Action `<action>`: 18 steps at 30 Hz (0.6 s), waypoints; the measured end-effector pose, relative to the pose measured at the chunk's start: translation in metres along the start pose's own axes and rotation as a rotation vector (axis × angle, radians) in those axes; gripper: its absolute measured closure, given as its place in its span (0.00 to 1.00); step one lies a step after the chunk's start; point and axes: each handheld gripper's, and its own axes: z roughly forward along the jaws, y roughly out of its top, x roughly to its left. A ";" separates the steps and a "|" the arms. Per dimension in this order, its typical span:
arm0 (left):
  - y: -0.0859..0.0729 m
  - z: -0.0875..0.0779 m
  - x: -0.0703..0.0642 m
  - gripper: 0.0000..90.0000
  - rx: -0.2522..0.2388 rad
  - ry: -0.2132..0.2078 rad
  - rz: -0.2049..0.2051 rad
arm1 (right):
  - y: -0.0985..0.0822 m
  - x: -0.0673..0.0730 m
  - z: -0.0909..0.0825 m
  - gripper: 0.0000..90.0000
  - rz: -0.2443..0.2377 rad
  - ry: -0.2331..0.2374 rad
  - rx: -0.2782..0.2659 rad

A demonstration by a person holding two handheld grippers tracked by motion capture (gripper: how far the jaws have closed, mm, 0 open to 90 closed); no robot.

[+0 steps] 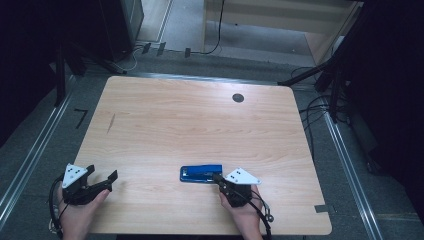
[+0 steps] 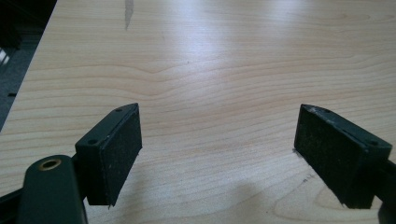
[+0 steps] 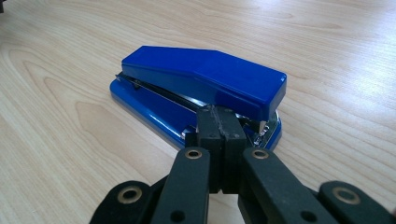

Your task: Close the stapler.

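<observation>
A blue stapler (image 1: 200, 173) lies flat near the front middle of the wooden table (image 1: 200, 115). My right gripper (image 1: 218, 177) sits just right of it, held by a hand at the table's front edge. In the right gripper view the jaws (image 3: 219, 116) are pressed together with nothing between them, their tips right at the stapler's (image 3: 205, 74) near end, by its hinge. My left gripper (image 1: 102, 172) rests at the front left corner, well apart from the stapler. Its pads (image 2: 119, 149) stand wide open over bare wood.
A dark round grommet (image 1: 238, 98) is set in the table near the far right. A thin dark mark (image 1: 110, 123) shows on the wood at the left. Cables (image 1: 315, 110) trail on the floor past the right edge.
</observation>
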 end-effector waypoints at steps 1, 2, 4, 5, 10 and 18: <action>0.000 0.000 0.000 0.17 0.001 0.000 0.002 | 0.000 -0.001 0.000 1.00 0.002 -0.001 -0.001; 0.000 0.000 0.000 0.17 0.001 -0.001 0.001 | 0.000 -0.001 0.001 1.00 -0.001 -0.001 -0.003; 0.000 0.000 0.000 0.17 0.000 -0.002 -0.001 | 0.001 -0.002 0.001 1.00 0.003 -0.001 0.001; 0.000 0.000 0.000 0.17 0.001 -0.003 -0.002 | 0.000 -0.002 0.002 1.00 0.003 -0.001 0.004; 0.000 0.000 0.001 0.17 0.000 -0.006 -0.004 | 0.000 -0.002 0.003 1.00 0.001 -0.005 0.004; 0.000 0.000 0.001 0.15 -0.003 -0.004 -0.016 | 0.000 -0.004 -0.002 1.00 -0.002 0.007 0.004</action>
